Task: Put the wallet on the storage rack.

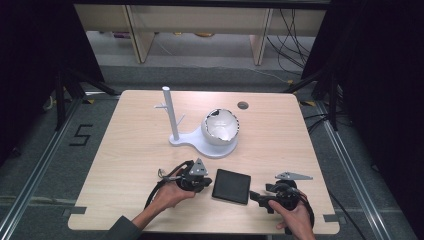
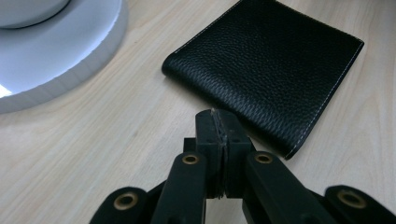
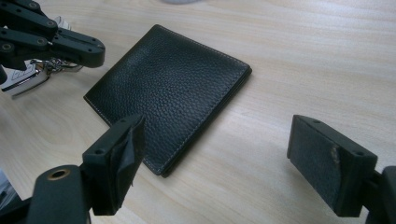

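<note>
Black leather is seen on the wallet (image 1: 231, 186), which lies flat and closed near the front edge of the table (image 1: 125, 150), between the two grippers. No brand or writing can be read on it; pale stitching is seen along its edges in both gripper views. The left gripper (image 1: 199, 186) is held low in the left hand (image 1: 170, 194), just beside the wallet's left edge, with its jaws pressed together and nothing gripped between them; in the left gripper view the closed tips are seen just short of the wallet (image 2: 266, 70), whether touching it cannot be told. The right gripper (image 1: 256, 196) is held in the right hand (image 1: 295, 217), level and pointed at the wallet's right side, with its jaws spread wide and nothing held; in the right gripper view the wallet (image 3: 168, 88) is seen ahead of the open pads. Farther back, a white stand (image 1: 197, 142) with an upright post is seen, and a white bowl (image 1: 220, 127) rests on its base. On the floor to the left, a "5" (image 1: 81, 135) is marked.
</note>
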{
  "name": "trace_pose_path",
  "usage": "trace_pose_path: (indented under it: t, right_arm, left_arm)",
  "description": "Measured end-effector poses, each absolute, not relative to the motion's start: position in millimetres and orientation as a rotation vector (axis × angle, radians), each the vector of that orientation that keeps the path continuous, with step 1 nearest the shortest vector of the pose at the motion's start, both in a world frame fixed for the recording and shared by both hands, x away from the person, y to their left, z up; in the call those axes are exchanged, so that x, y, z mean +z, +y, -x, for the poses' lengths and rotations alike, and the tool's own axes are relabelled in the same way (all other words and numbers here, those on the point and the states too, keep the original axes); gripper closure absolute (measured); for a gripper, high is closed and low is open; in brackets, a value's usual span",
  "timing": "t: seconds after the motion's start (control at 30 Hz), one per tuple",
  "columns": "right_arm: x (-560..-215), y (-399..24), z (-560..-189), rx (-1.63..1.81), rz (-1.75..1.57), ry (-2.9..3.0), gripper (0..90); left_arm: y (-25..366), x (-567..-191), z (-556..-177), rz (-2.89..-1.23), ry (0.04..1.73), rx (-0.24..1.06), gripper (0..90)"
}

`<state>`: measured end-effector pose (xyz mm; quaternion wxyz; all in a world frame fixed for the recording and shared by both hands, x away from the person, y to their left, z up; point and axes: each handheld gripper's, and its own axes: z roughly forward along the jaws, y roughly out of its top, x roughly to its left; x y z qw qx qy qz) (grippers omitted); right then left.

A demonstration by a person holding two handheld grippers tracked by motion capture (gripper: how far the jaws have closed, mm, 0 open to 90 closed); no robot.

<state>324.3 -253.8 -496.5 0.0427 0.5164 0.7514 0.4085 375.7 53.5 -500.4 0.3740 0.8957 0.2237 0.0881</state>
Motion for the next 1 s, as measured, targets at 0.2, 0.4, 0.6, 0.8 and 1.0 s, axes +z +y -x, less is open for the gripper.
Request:
trace_pose_path:
  t: [0.2,0.4,0.6,0.8,1.0]
  right_arm:
    - [-499,-248,-331,1.266,-1.599,2.31,21.7]
    - [-502,-242,-339,1.261,-1.629,2.319,23.4]
    - [-502,-239,-341,1.286,-1.654,2.311,24.0]
    - [-504,-234,-346,1.265,-1.626,2.332,24.9]
    - [-505,-228,-348,1.285,-1.693,2.327,25.6]
  left_arm:
    - [44,-503,-377,-2.324,0.551,0.211,87.7]
    - [45,-502,-380,-2.368,0.518,0.207,87.9]
    - [43,-503,-380,-2.352,0.546,0.188,88.8]
    - [43,-503,-376,-2.357,0.553,0.182,89.1]
    - [37,-505,-366,-2.358,0.528,0.121,89.0]
